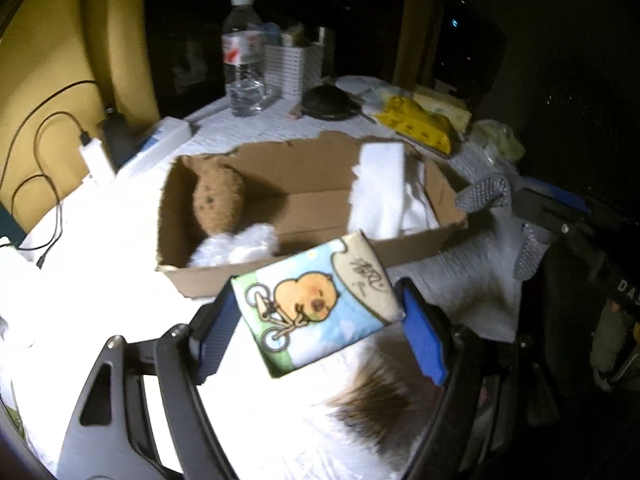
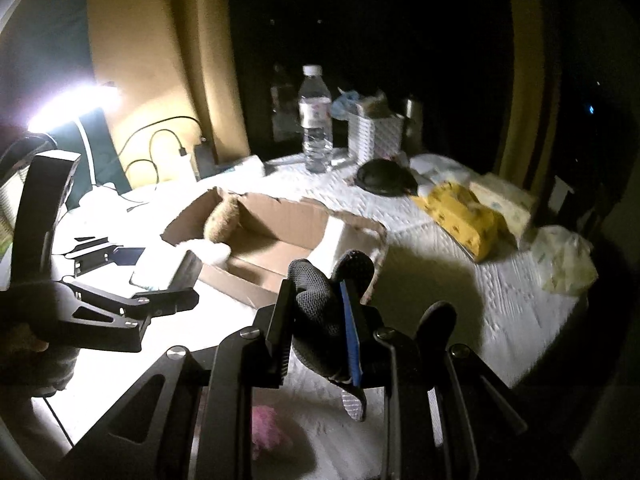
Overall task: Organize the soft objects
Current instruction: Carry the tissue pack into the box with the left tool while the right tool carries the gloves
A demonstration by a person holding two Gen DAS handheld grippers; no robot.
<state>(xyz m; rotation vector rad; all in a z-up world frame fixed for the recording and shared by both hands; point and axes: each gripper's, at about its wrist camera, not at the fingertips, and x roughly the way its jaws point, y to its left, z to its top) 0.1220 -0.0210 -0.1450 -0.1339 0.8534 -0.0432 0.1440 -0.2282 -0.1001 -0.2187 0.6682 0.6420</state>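
My left gripper point(image 1: 316, 312) is shut on a small soft pack printed with a yellow chick on a bicycle point(image 1: 316, 300), held just in front of the open cardboard box point(image 1: 304, 200). The box holds a brown plush toy point(image 1: 218, 196), a white fluffy item point(image 1: 236, 248) and a white folded cloth point(image 1: 380, 188). My right gripper point(image 2: 316, 312) is shut on a grey mesh glove point(image 2: 320, 300), near the box's front right corner point(image 2: 280, 232). In the left wrist view the glove point(image 1: 486, 194) shows at the right.
White quilted table cover point(image 2: 440, 248). Water bottle point(image 1: 244, 56), white basket point(image 1: 292, 64), black round object point(image 1: 330, 100), yellow tissue pack point(image 1: 420, 124), power strip with cables point(image 1: 156, 140). A pink fluffy item point(image 2: 266, 428) and a brown furry item point(image 1: 376, 400) lie near me. Bright lamp point(image 2: 72, 104) at left.
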